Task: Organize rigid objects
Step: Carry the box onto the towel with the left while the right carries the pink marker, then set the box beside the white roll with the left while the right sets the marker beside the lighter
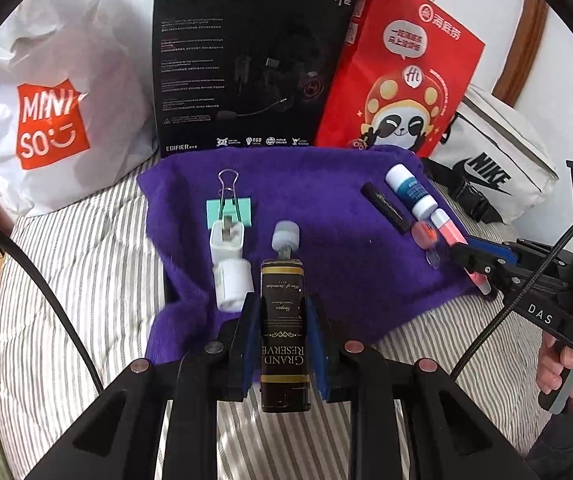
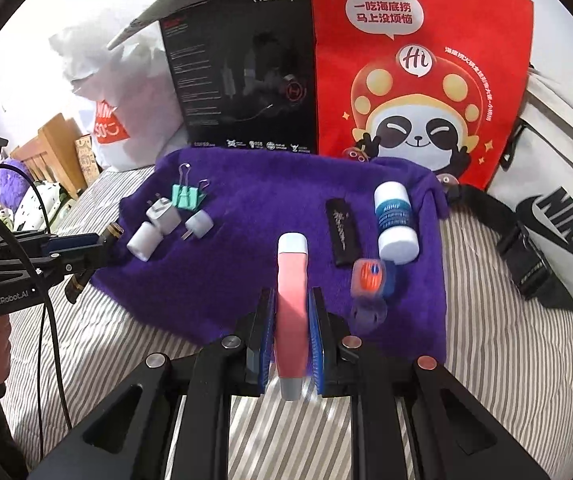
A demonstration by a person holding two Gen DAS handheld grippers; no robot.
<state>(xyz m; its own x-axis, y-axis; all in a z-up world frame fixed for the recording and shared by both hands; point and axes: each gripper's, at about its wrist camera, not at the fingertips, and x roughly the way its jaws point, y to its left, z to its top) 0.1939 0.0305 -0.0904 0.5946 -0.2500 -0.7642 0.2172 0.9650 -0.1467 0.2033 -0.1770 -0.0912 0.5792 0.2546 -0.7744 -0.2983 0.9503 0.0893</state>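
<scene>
My left gripper (image 1: pixel 282 298) is shut on a black lighter with a gold "Grand Reserve" label (image 1: pixel 282 344), held above the near edge of a purple cloth (image 1: pixel 326 208). My right gripper (image 2: pixel 292 294) is shut on a pink tube with a white cap (image 2: pixel 292 280). On the cloth's left lie a green binder clip (image 2: pixel 186 196) and three white plugs (image 2: pixel 158 212). To the right lie a black lighter (image 2: pixel 340 232), a white and blue bottle (image 2: pixel 394 220) and a small orange and blue box (image 2: pixel 368 276).
The cloth lies on a striped bedsheet (image 2: pixel 506 340). Behind it stand a white Miniso bag (image 1: pixel 54 112), a black headset box (image 1: pixel 246 64) and a red panda bag (image 2: pixel 418 80). A white Nike bag (image 2: pixel 558 220) sits at the right. A hand (image 1: pixel 558 364) grips the right tool.
</scene>
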